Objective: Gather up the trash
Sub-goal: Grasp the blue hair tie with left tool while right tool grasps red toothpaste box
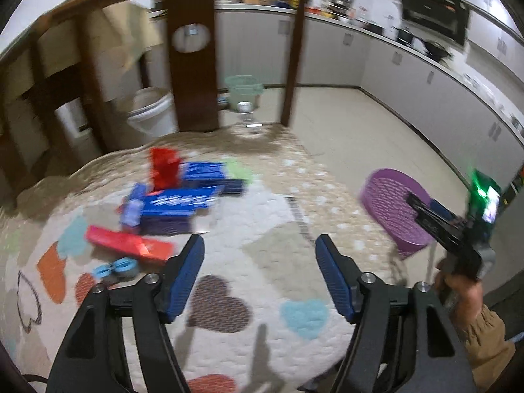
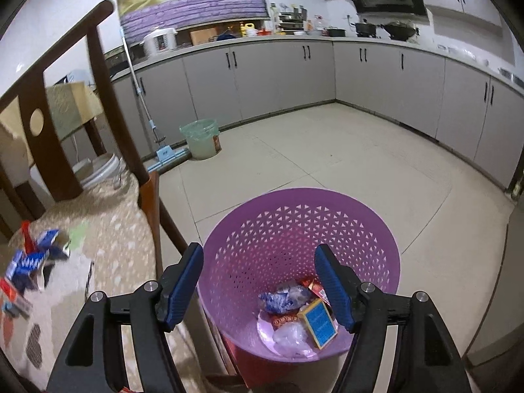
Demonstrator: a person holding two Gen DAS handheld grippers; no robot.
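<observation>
**Two spread grippers, one basket**

Left to right: several blue boxes (image 1: 178, 201) and two red packs (image 1: 129, 244) strewn across the quilted cloth (image 1: 262, 294); left gripper (image 1: 260, 250) spread, empty; one purple basket (image 2: 327, 216) holding wrappers and one blue box (image 2: 321, 322); right gripper (image 2: 258, 257) spread, empty.

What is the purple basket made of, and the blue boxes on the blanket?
The purple basket looks like moulded plastic: smooth, slightly shiny, with rows of punched triangle holes. The blue boxes seem to be thin printed cardboard, flat-sided and creased, though blur leaves that uncertain.
</observation>
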